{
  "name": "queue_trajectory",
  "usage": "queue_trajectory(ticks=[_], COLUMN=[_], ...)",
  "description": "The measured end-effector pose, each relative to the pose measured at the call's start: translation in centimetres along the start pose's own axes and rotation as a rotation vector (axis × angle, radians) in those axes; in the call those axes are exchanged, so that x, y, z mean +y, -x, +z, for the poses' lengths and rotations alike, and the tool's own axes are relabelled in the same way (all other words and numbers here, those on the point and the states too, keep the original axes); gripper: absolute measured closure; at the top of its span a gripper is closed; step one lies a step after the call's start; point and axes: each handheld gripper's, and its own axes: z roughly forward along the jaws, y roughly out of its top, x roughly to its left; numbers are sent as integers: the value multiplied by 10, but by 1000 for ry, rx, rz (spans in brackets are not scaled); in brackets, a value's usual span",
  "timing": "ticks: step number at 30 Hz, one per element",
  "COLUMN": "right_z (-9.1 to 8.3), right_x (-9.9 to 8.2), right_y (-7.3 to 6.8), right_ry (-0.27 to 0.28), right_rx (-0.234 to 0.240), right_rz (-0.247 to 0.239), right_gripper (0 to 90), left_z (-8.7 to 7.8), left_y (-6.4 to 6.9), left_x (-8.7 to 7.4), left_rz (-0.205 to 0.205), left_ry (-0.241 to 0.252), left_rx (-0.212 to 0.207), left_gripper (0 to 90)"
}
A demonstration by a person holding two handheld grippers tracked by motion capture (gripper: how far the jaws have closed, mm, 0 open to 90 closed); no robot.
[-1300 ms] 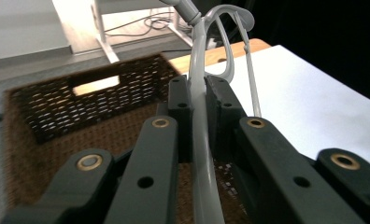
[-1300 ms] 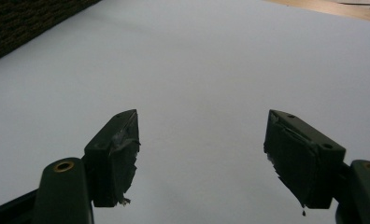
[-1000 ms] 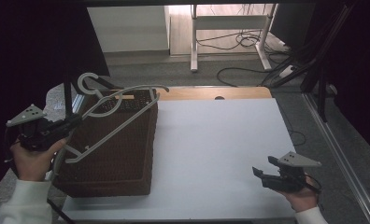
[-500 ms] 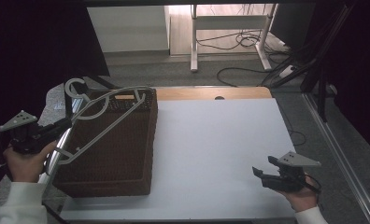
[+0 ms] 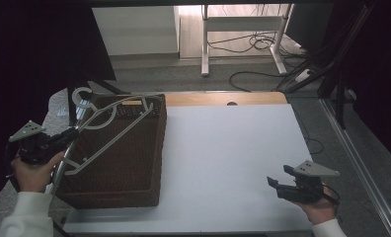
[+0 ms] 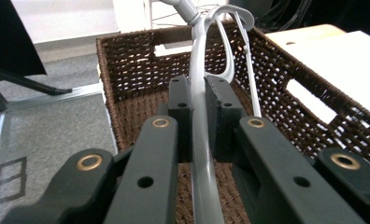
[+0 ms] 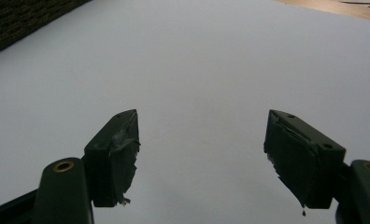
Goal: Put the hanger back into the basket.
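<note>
High view: left gripper (image 5: 67, 136) clamps grey hanger (image 5: 109, 131) over the wicker basket (image 5: 134, 168), at table's left. Right gripper (image 5: 282, 185) idle, jaws wide, empty. Risk: hook end snags basket's far rim, or hanger pivots in the narrow grip.

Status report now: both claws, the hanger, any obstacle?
Left claw shut on grey hanger. Hanger lies across brown basket. Right claw open, above white table. No obstacle seen.
</note>
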Motion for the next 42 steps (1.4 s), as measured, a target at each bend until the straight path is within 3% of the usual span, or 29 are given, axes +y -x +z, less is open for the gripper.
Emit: queue_trajectory(ticks=[5, 7, 8, 11, 14, 21, 24, 33, 39, 42], right_z=[1, 1, 1, 1, 1, 2, 2, 7, 13, 20], right_x=[0, 0, 0, 0, 0, 0, 1, 2, 11, 19], right_y=[0, 0, 0, 0, 0, 0, 0, 0, 2, -1], right_ry=[-2, -3, -3, -3, -4, -4, -6, -9, -5, -23], right_rx=[2, 2, 2, 3, 3, 8, 15, 49, 75, 79], right_rz=[-2, -2, -2, -1, -3, -5, -8, -22, -14, -35], right_gripper=[271, 271, 271, 271, 271, 269, 268, 267, 266, 259], left_z=[7, 12, 13, 14, 15, 13, 14, 18, 18, 17], left_y=[-1, -4, -5, -6, -1, 16, 24, 62, 82, 93], left_x=[-8, -11, -12, -12, -11, -7, -5, -2, -10, -15], left_rz=[-17, -36, -48, -62, -41, -1, -8, 19, 12, 12], left_ry=[6, 5, 11, -1, -32, -54, -60, -93, -102, -105], left_rx=[-11, -63, -87, -105, -104, -130, -156, -226, -253, -264], left_gripper=[818, 796, 735, 474, 368, 332, 324, 304, 297, 294])
